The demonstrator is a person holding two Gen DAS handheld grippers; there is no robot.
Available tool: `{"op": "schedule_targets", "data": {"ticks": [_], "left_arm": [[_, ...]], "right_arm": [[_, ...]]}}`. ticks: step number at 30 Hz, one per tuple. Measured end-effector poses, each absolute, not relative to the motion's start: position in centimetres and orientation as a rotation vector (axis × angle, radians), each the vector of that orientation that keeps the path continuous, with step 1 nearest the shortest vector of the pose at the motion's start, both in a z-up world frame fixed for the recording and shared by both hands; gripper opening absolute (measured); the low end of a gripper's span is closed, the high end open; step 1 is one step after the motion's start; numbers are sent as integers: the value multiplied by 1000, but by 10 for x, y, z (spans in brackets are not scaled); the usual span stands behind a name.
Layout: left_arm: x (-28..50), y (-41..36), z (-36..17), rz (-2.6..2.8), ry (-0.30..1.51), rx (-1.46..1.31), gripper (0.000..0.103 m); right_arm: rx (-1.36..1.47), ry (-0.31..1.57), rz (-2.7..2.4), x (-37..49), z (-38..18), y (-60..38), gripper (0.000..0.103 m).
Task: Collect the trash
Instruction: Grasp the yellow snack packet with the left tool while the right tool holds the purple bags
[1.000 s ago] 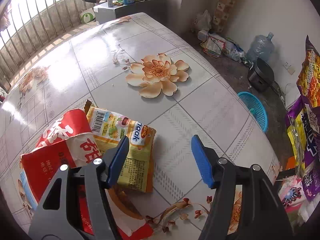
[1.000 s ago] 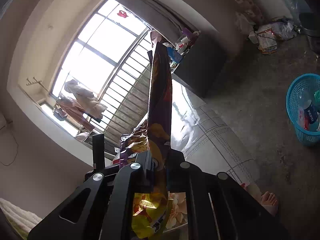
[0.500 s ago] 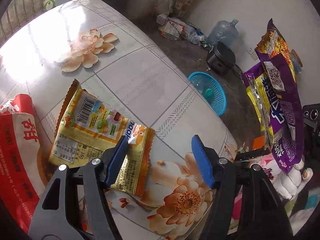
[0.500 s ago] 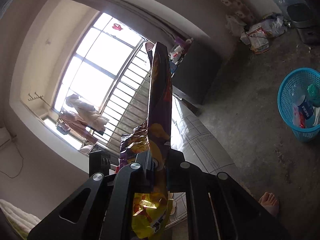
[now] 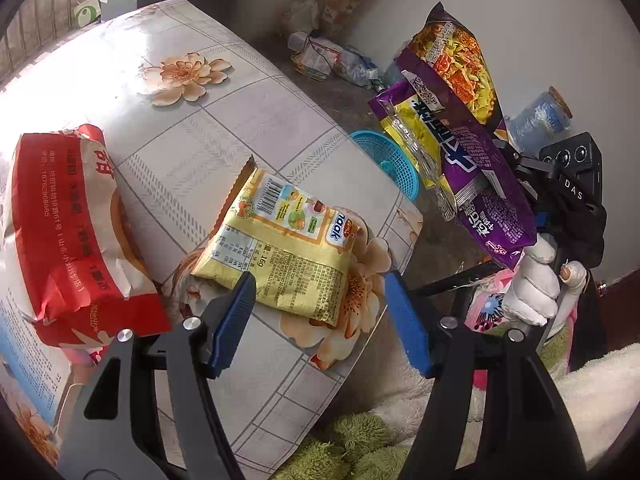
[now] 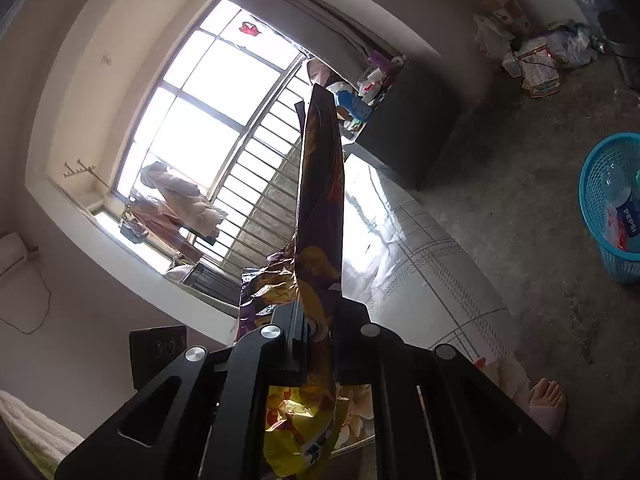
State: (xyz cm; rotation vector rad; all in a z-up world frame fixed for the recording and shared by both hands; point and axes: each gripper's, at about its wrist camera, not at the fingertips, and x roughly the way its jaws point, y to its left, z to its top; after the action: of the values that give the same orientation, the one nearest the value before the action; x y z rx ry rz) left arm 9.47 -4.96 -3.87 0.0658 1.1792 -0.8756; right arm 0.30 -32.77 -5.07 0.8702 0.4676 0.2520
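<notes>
The left gripper (image 5: 318, 322) hangs with fingers spread over the yellow snack packet (image 5: 280, 248); closing short could push it off the table (image 5: 200, 140). The right gripper (image 6: 318, 344) pinches the purple chip bag (image 6: 320, 200), which may slip.

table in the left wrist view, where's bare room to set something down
Bare stretch: the far half of the table, around the flower print, beyond the red bag and yellow snack packet. Crowded: the near edge, where both lie before the open left gripper.

Counted: three snack wrappers, one basket, two grippers

At frame left lay one crumpled red-and-white paper bag (image 5: 76, 236), at centre one flat yellow foil snack packet (image 5: 288, 252), at upper right one purple-and-yellow crinkled chip bag (image 5: 468, 140) and one round blue plastic mesh basket (image 5: 396, 160); two black grippers were counted.
</notes>
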Motion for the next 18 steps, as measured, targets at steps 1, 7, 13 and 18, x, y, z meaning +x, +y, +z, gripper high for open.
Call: {"op": "schedule_targets", "data": {"ticks": [1,7,13,18], "left_arm": [[93,-44,-42,-858,1194,59,63],[96,-32,-70,-787,1287,-49,61],[97,-31,-74,-844,1263,-146,57],[105,-27,-80,-860,1243,-251,50]], "right_arm": [[864,474,261,5,-49,-324,9],[814,526,279,15,-48,-306,9],[767,657,212,33,-73,-291,9],[693,752,133,42,-83,-281,9]]}}
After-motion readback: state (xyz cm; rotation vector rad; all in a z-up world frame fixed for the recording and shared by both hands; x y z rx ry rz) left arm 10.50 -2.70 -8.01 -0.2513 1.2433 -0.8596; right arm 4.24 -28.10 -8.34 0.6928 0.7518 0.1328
